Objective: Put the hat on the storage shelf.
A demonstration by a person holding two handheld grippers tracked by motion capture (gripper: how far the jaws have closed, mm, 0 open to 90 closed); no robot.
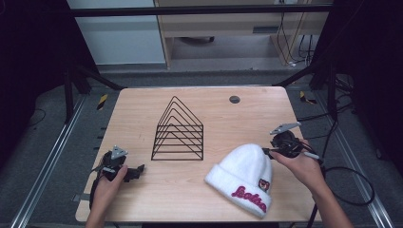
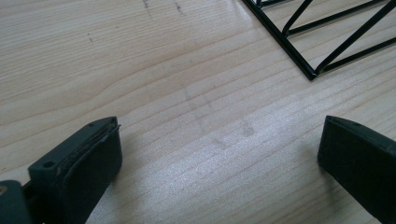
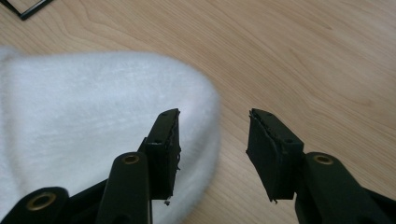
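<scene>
A white knit hat [image 1: 244, 178] with a pink embroidered word and a small patch on its cuff lies flat at the table's front right. My right gripper [image 1: 267, 151] hovers at the hat's rounded top edge. In the right gripper view its jaws [image 3: 215, 140] stand partly apart with bare wood between them, and the hat [image 3: 93, 116] lies below and beside the left jaw. My left gripper [image 1: 137, 171] rests on the table at front left, open wide [image 2: 219, 149] with nothing between its jaws. A black wire rack [image 1: 179, 133] stands mid-table.
The wooden table [image 1: 237, 118] has a small dark round cap [image 1: 234, 99] near its far edge. A corner of the wire rack [image 2: 317, 42] lies just beyond the left gripper's jaws. Cables trail off the table's right side.
</scene>
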